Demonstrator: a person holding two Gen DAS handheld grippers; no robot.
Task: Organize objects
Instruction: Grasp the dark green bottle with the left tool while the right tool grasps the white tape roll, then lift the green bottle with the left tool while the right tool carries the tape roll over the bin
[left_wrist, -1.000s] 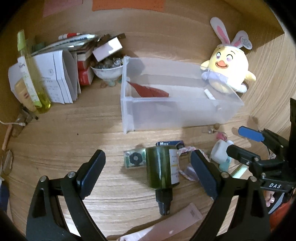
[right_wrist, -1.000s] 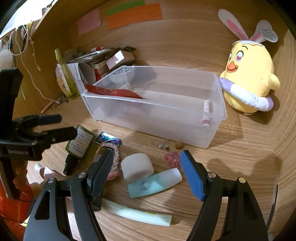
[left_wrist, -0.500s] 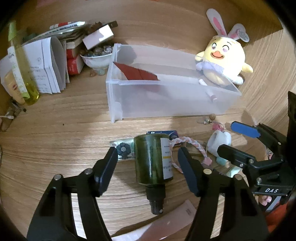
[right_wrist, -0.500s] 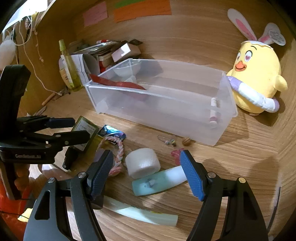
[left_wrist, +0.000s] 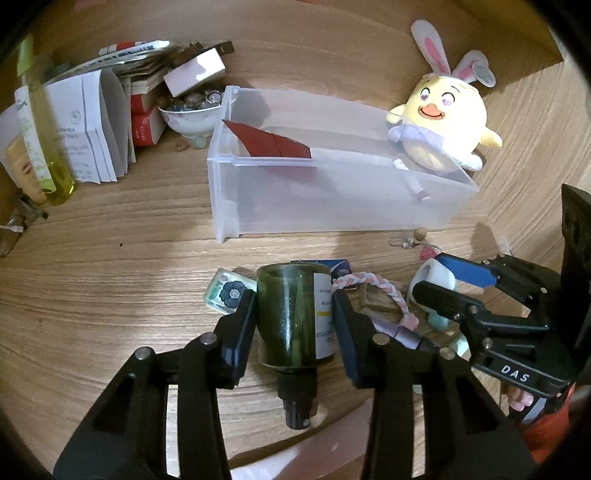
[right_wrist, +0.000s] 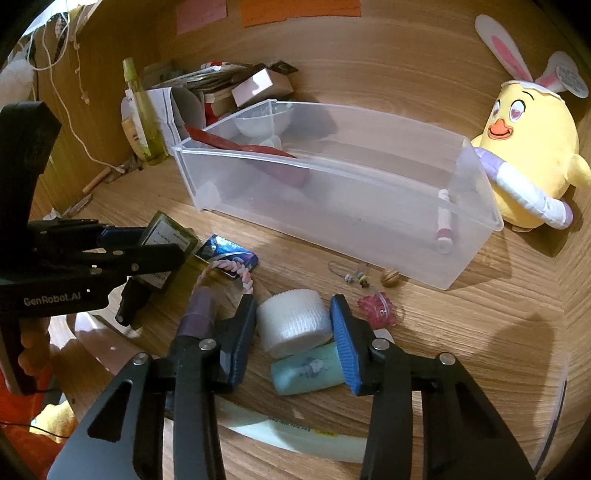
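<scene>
Green glass bottle lying on the bench is now clamped by the left gripper, which has closed in; right gripper likewise pinches the white roll, both ready for the clear bin.

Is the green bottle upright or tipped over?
Tipped. The green bottle lies on its side on the table, black cap toward the camera, base toward the clear bin, between the left gripper jaws.

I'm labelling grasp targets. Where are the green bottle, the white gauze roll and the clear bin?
green bottle (left_wrist: 291, 317), left wrist view, on its glass body.
white gauze roll (right_wrist: 293, 325), right wrist view, on its side.
clear bin (right_wrist: 332, 210), right wrist view, on its front wall.
</scene>
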